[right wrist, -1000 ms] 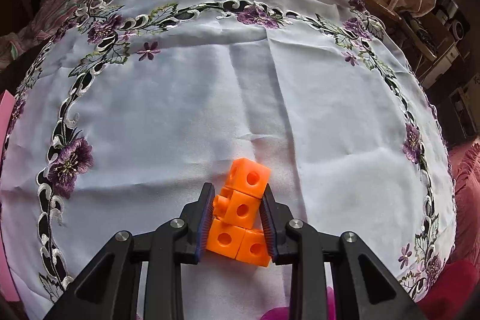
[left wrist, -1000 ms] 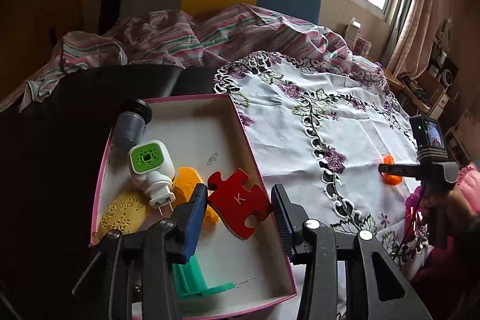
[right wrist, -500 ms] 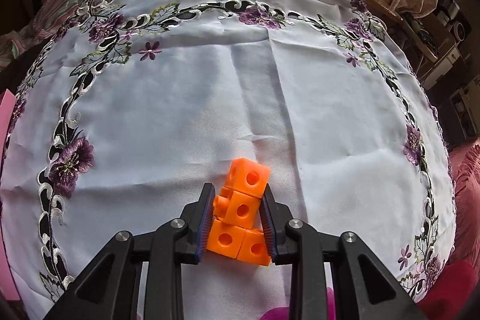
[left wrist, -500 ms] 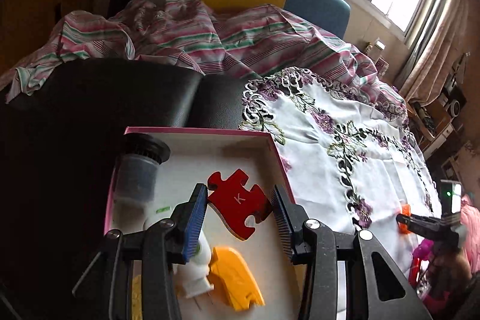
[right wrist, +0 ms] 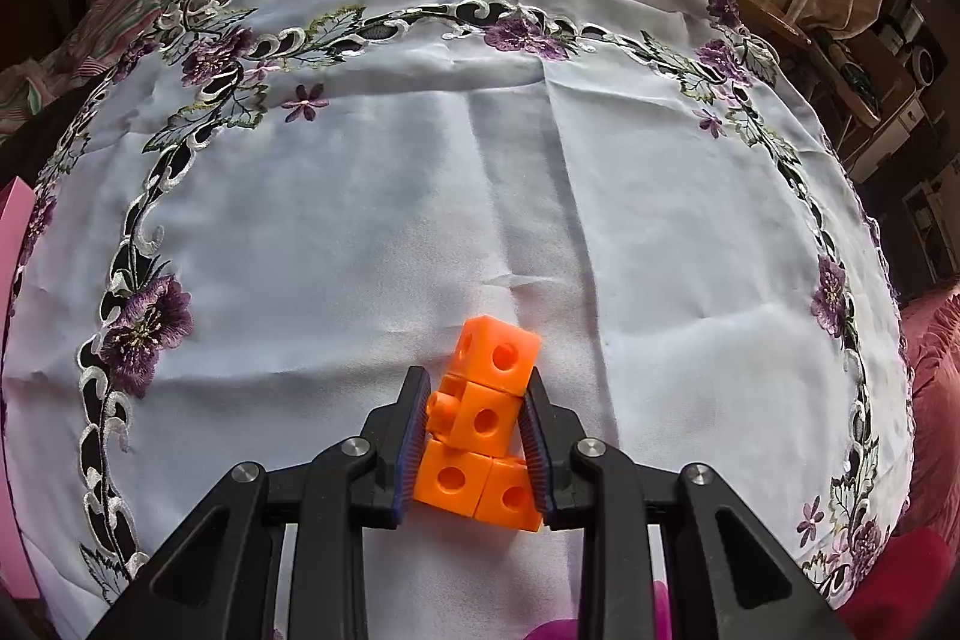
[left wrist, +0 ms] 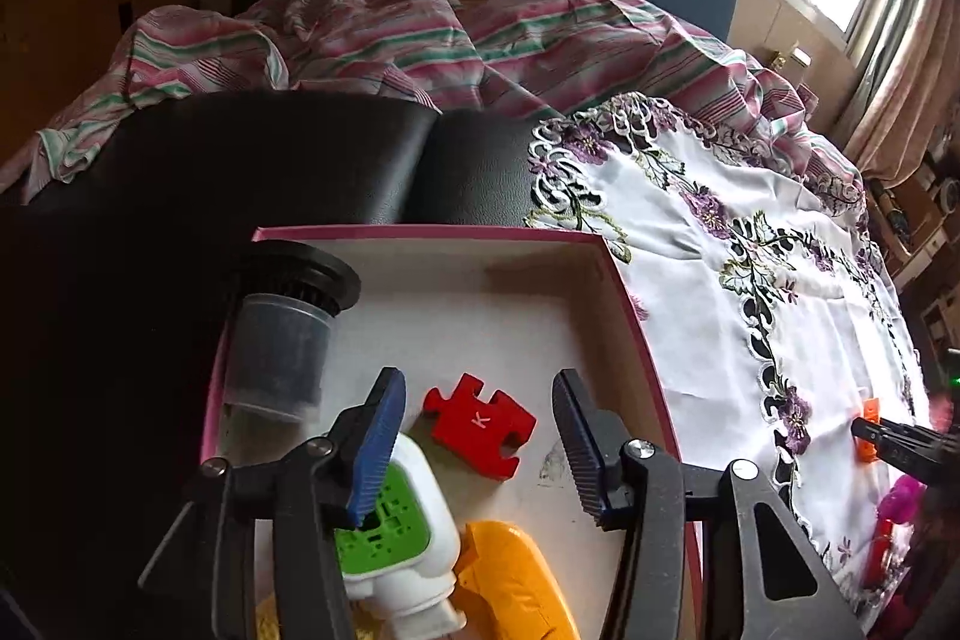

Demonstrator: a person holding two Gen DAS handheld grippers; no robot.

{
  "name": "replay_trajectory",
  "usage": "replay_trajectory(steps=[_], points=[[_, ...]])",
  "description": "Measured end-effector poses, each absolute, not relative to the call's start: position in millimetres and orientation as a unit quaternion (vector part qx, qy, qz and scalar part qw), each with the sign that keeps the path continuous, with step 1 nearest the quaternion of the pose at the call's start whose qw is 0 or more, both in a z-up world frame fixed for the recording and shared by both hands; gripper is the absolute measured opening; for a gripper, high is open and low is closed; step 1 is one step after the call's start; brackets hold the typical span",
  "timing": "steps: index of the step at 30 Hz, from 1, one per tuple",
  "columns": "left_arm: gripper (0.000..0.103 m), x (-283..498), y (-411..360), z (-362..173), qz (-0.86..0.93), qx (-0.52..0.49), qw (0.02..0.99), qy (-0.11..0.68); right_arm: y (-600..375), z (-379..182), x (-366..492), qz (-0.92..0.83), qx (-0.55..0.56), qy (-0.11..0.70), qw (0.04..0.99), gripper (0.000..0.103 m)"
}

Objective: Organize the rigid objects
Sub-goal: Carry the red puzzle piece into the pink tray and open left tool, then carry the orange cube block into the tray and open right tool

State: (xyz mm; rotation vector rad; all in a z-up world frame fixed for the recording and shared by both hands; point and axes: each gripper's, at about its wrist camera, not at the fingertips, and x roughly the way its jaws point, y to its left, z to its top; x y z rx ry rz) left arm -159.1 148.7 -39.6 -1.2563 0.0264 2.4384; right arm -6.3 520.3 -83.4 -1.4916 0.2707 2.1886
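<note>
My left tool (left wrist: 477, 451) hangs with jaws spread and empty above the pink-rimmed box (left wrist: 636, 322); the red K puzzle piece (left wrist: 478, 423) lies on the box floor between them. My right tool (right wrist: 474, 451) is clamped on the orange linking-cube cluster (right wrist: 483, 421), on the embroidered tablecloth (right wrist: 420, 196) well right of the box. I advise lifting straight up, keeping the clamp firm, and releasing low over bare box floor.

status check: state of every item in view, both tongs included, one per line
left tongs: open, above the box, holding nothing
right tongs: shut on orange cube cluster
orange cube cluster: gripped between the pads
red puzzle piece: lying flat in the box, K up
pink-rimmed box: open, no lid
grey cup: inverted in the box
green-faced plug-in: lying in the box
</note>
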Motion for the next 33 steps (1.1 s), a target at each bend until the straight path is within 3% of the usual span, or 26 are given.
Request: replay_trajectory(steps=[17,33], points=[[0.056,-57,110,-2,0.903,-0.395,0.168,0.015,517,-63,-6,0.823,-0.509,0.101,0.231,0.027],[0.056,-33,71,-9,0.907,-0.401,0.128,0.014,489,-54,-12,0.852,-0.492,0.089,0.154,0.027]])
